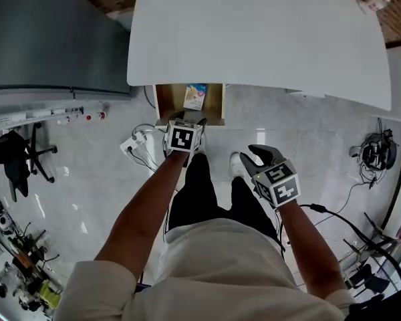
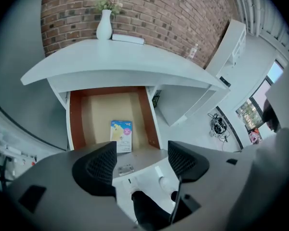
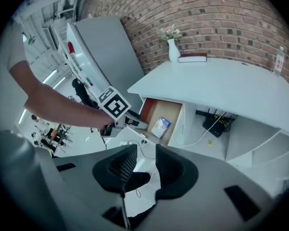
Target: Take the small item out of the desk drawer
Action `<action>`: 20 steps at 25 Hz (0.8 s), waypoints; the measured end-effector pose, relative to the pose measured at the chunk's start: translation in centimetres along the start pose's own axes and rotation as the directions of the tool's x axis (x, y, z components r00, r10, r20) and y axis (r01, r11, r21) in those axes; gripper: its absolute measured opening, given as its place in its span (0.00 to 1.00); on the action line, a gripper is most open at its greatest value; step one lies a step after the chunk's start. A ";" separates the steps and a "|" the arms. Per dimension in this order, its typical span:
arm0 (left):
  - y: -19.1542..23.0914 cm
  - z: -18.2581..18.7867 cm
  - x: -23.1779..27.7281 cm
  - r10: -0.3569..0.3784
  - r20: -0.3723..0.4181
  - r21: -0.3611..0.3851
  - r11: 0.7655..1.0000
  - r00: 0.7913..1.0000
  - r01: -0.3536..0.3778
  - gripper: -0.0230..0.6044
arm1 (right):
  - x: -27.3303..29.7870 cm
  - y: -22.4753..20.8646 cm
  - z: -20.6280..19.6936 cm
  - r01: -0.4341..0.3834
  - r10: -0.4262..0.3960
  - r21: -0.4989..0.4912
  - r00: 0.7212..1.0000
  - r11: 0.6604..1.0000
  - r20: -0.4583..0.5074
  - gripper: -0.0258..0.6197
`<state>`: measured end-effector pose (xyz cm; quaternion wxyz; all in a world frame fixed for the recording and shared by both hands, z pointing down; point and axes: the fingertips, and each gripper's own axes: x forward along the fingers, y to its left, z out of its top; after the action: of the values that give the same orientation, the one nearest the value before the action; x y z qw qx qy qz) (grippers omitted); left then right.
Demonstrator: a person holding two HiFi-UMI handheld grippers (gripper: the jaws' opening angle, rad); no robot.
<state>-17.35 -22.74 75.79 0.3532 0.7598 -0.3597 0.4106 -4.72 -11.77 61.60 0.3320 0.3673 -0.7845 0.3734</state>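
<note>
From the head view, the white table's point(image 1: 254, 39) curved top hides the back of the open drawer point(image 1: 212, 102) at upper centre. Only its front part shows, with reddish-brown wooden sides and a pale flat floor. The small item point(image 2: 121, 134), a flat glossy packet printed blue and yellow, lies near the drawer's front edge; its lettering is too small to read. The left tool point(image 2: 142, 162) hangs over that front, its ribbed black pads wide apart with nothing between them. The right tool point(image 3: 146, 165), lower right in the head view, stands narrowly open and empty.
</note>
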 end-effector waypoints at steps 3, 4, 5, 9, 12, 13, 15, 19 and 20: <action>2.3 0.6 3.9 0.034 -0.063 0.014 0.999 0.997 -0.033 0.56 | 1.2 -0.2 -0.3 0.005 -0.003 0.047 0.999 0.999 -0.038 0.25; 2.7 0.8 5.3 0.034 -0.072 0.018 0.999 0.997 -0.033 0.57 | 1.6 -0.3 -0.5 0.005 -0.002 0.061 0.999 0.998 -0.049 0.26; 3.1 1.1 6.8 0.032 -0.079 0.023 0.999 0.996 -0.030 0.57 | 2.1 -0.6 -0.7 0.005 -0.001 0.075 0.998 0.997 -0.056 0.26; 5.3 1.4 11.8 0.064 -0.126 0.076 0.996 0.990 -0.055 0.60 | 4.8 -2.0 -2.2 0.019 -0.013 0.143 0.999 0.990 -0.047 0.26; 6.7 1.1 14.6 0.096 -0.157 0.115 0.990 0.983 -0.078 0.61 | 5.8 -2.2 -3.2 0.017 -0.006 0.189 0.998 0.982 -0.057 0.26; 7.1 1.0 15.4 0.107 -0.163 0.121 0.989 0.981 -0.088 0.61 | 6.0 -2.2 -3.6 0.017 -0.005 0.204 0.998 0.979 -0.062 0.26; 7.7 0.7 16.7 0.129 -0.174 0.118 0.987 0.976 -0.109 0.62 | 6.2 -2.1 -4.4 0.022 -0.005 0.235 0.997 0.972 -0.075 0.26; 8.3 0.9 19.3 0.157 -0.169 0.113 0.984 0.973 -0.140 0.63 | 7.2 -2.4 -5.9 0.019 0.005 0.263 0.996 0.965 -0.087 0.26; 8.2 1.0 19.8 0.165 -0.167 0.115 0.983 0.972 -0.147 0.64 | 7.3 -2.5 -6.2 0.017 0.007 0.269 0.996 0.963 -0.090 0.26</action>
<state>-15.89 -32.68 94.76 0.3112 0.7071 -0.3644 0.5200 -4.87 -10.13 71.40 0.3149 0.3937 -0.7099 0.4919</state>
